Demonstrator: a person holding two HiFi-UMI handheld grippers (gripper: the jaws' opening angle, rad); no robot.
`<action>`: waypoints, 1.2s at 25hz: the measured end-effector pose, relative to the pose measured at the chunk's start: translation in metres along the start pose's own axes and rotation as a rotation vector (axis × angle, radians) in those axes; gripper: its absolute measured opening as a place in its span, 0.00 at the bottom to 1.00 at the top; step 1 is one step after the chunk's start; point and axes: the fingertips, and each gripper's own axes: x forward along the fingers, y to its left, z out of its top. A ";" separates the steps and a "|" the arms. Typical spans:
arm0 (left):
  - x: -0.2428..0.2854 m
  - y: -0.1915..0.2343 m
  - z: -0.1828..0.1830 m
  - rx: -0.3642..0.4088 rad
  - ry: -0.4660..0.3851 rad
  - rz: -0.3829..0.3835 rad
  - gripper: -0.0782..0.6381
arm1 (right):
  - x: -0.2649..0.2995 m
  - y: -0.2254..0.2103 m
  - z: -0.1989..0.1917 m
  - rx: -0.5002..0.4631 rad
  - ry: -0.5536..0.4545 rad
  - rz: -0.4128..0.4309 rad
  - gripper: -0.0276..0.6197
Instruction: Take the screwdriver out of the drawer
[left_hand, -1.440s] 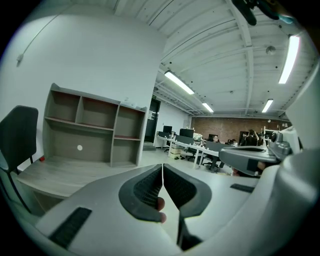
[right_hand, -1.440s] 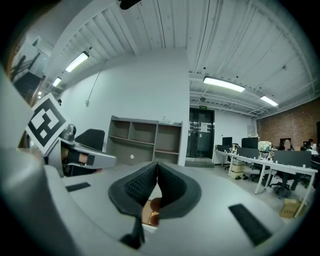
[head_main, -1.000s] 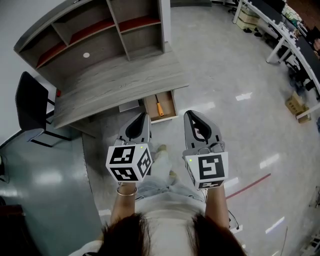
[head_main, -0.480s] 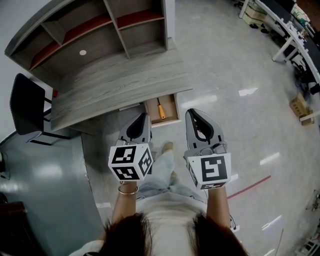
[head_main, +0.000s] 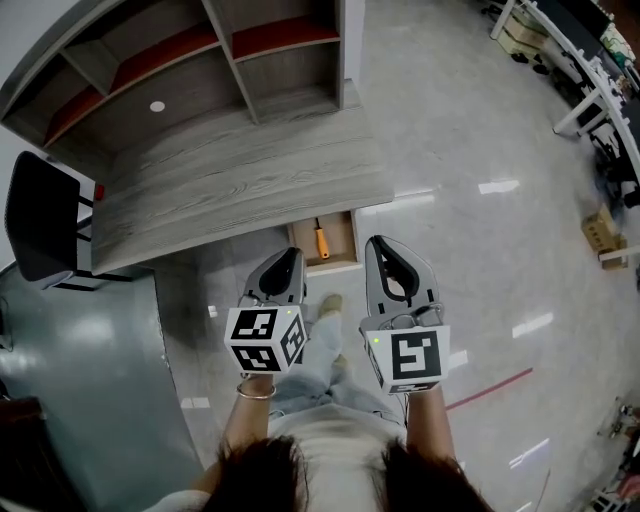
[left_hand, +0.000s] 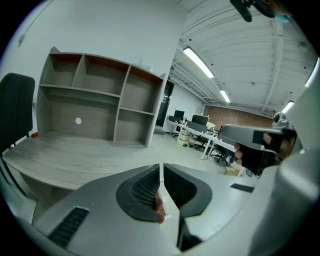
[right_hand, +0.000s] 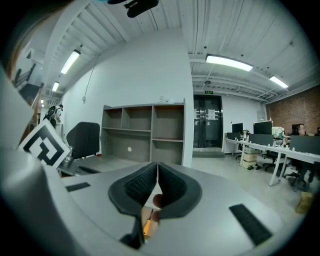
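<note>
Orange-handled screwdriver (head_main: 321, 241) lies lengthwise in a small open wooden drawer (head_main: 344, 230). The drawer sticks out from under the front edge of a grey wood-grain counter (head_main: 240, 180). Both claws are apart from the tool.

Left claw (head_main: 288, 257): seen from the head, it sits just short of the drawer's left front corner. Its ribbed pads are pressed together with nothing between them.

Right claw (head_main: 380, 245): just beside the drawer's right front corner. Its jaws also meet at the tips and are empty. The right gripper view catches a sliver of the orange handle through the gap beneath the pads.

One light-coloured shoe (head_main: 328, 302) rests on the glossy grey floor (head_main: 470, 150) between the claws.

At the back of the counter stands a grey open shelf unit with red-lined compartments (head_main: 240, 50). A black office chair (head_main: 40, 215) is at the counter's left end.
</note>
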 end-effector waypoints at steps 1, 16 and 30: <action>0.007 0.003 -0.003 -0.003 0.009 0.000 0.14 | 0.006 -0.002 -0.002 -0.002 0.006 0.000 0.09; 0.096 0.043 -0.048 -0.034 0.179 -0.034 0.14 | 0.102 -0.022 -0.018 -0.021 0.078 0.004 0.09; 0.146 0.051 -0.090 -0.105 0.280 0.038 0.20 | 0.144 -0.043 -0.047 -0.023 0.118 0.091 0.09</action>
